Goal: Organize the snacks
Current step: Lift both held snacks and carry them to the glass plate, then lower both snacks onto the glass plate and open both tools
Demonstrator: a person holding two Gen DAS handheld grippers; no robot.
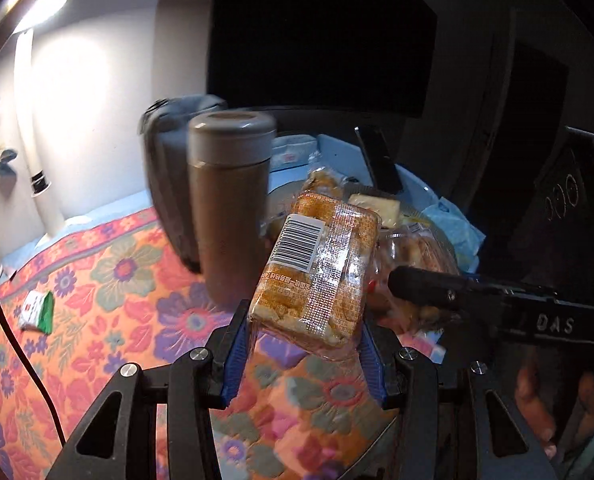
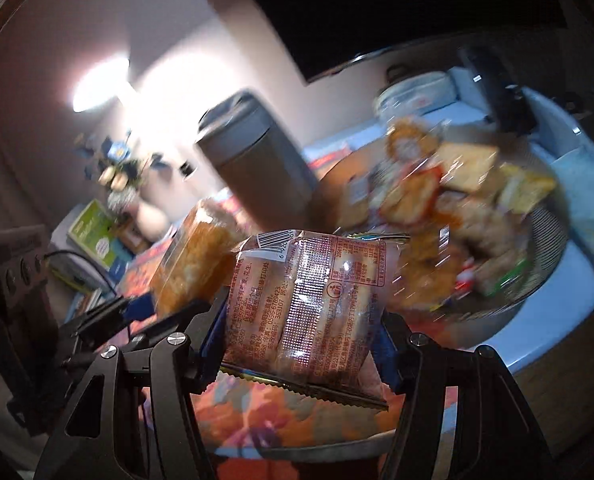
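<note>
My left gripper (image 1: 303,354) is shut on an orange bread packet (image 1: 317,268) with a barcode and holds it above the flowered tablecloth. It also shows in the right wrist view (image 2: 195,256) at the left. My right gripper (image 2: 297,354) is shut on a clear reddish-printed snack packet (image 2: 309,304), held above the cloth. Beyond both, a round wire basket (image 2: 545,256) holds a pile of several wrapped snacks (image 2: 437,200). The basket's snacks also show in the left wrist view (image 1: 417,248). The right gripper's body (image 1: 497,304) crosses the left view at the right.
A tall brown thermos (image 1: 229,208) stands on the cloth (image 1: 109,280) just left of the basket, with a grey object (image 1: 169,184) behind it. A small green-white packet (image 1: 37,312) lies at the left. A black cable (image 1: 13,336) runs down the left side. A dark phone (image 1: 379,160) leans behind the basket.
</note>
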